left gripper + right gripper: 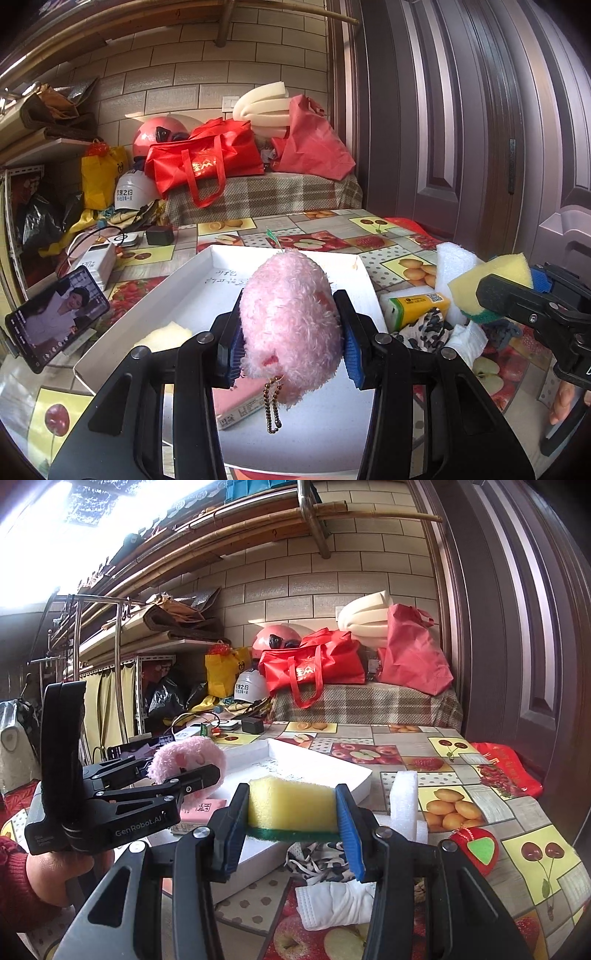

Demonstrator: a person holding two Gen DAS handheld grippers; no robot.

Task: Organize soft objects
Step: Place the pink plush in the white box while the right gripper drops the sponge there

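My left gripper [291,347] is shut on a pink fluffy plush toy [291,325] with a bead chain, held above the white tray [207,258]. A pink packet [236,402] and a pale yellow sponge [162,338] lie in the tray. My right gripper [291,834] is shut on a yellow sponge with a green scouring side [291,805], held above the tray's right edge [354,786]. The left gripper [192,779] with the plush [177,757] also shows in the right wrist view. The right gripper [517,295] and its sponge [491,273] show at the right of the left wrist view.
On the fruit-patterned tablecloth right of the tray lie white foam [406,801], a leopard-print cloth [424,328], a yellow tissue pack [417,306], a white face mask [332,901] and a red plush [476,849]. A phone [55,317] and a power bank [96,262] stand left.
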